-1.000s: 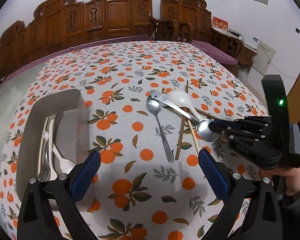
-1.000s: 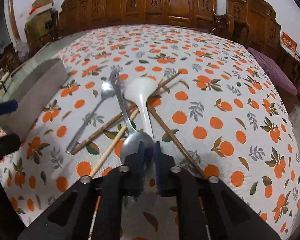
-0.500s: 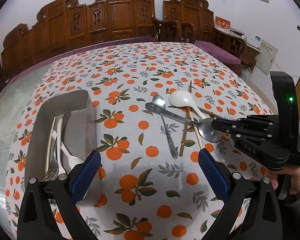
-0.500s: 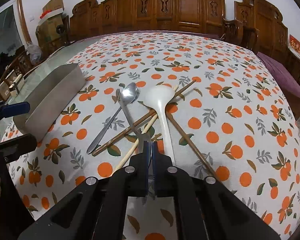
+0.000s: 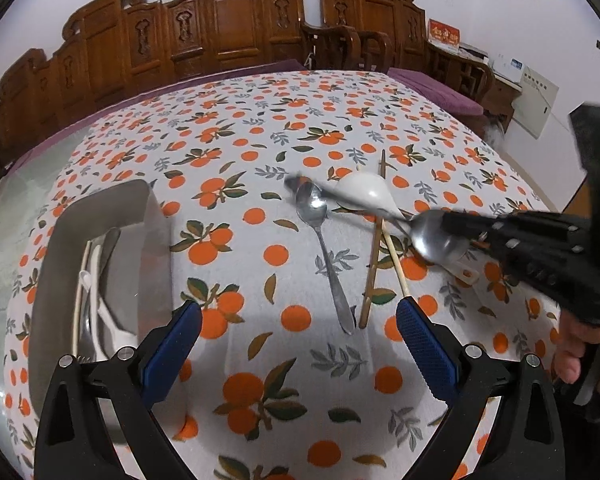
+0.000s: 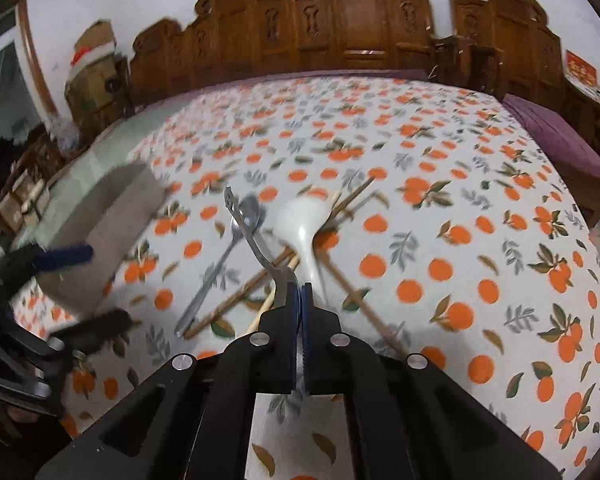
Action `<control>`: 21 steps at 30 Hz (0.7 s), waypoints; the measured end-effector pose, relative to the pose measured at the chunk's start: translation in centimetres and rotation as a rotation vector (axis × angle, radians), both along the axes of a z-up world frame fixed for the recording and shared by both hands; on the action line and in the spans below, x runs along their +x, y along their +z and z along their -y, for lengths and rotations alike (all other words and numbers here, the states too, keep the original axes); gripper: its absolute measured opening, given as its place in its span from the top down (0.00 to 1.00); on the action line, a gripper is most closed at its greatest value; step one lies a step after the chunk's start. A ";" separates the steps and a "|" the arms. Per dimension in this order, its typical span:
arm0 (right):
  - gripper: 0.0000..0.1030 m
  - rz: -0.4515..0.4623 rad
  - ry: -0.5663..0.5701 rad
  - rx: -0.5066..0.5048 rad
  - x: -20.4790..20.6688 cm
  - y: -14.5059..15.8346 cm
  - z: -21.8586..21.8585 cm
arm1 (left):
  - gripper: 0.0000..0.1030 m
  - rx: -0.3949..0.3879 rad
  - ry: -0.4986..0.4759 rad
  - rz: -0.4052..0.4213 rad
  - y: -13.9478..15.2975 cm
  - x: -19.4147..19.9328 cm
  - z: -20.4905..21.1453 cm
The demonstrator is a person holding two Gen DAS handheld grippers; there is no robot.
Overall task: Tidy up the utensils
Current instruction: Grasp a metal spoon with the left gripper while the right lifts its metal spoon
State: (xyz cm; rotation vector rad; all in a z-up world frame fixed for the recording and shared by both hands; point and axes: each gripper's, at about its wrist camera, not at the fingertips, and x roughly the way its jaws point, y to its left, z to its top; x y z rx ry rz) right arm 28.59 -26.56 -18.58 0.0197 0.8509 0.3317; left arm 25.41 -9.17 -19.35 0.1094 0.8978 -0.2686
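light: even, indoor | blur: right wrist view smeared | edges: fisheye-bent, dark corners

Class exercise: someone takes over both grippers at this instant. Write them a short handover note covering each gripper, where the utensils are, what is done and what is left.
Right gripper: shut on the bowl of a big metal spoon, lifted off the table, handle pointing away.
Left gripper: open, empty, hovering over the tablecloth beside the tray.
Done: several utensils, a fork and white spoons among them, already lie in the tray.
Left: put the held spoon in the tray, then the small metal spoon, the white spoon and the chopsticks.
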 end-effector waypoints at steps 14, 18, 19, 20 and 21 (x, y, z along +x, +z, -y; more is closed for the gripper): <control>0.97 0.012 -0.069 0.063 1.6 0.7 2.8 | 0.64 0.046 -0.025 -0.115 -3.7 5.8 3.2; 0.97 0.014 -0.072 0.066 1.7 0.7 2.9 | 0.68 0.052 -0.010 -0.119 -3.9 7.1 3.8; 0.97 0.014 -0.071 0.066 1.7 0.7 2.9 | 0.72 0.053 -0.008 -0.121 -4.0 7.3 3.9; 0.97 0.013 -0.070 0.066 1.8 0.7 2.9 | 0.78 0.055 -0.006 -0.118 -4.0 7.5 4.1; 0.97 0.012 -0.070 0.067 1.8 0.7 2.9 | 0.80 0.057 -0.009 -0.118 -4.0 7.6 4.2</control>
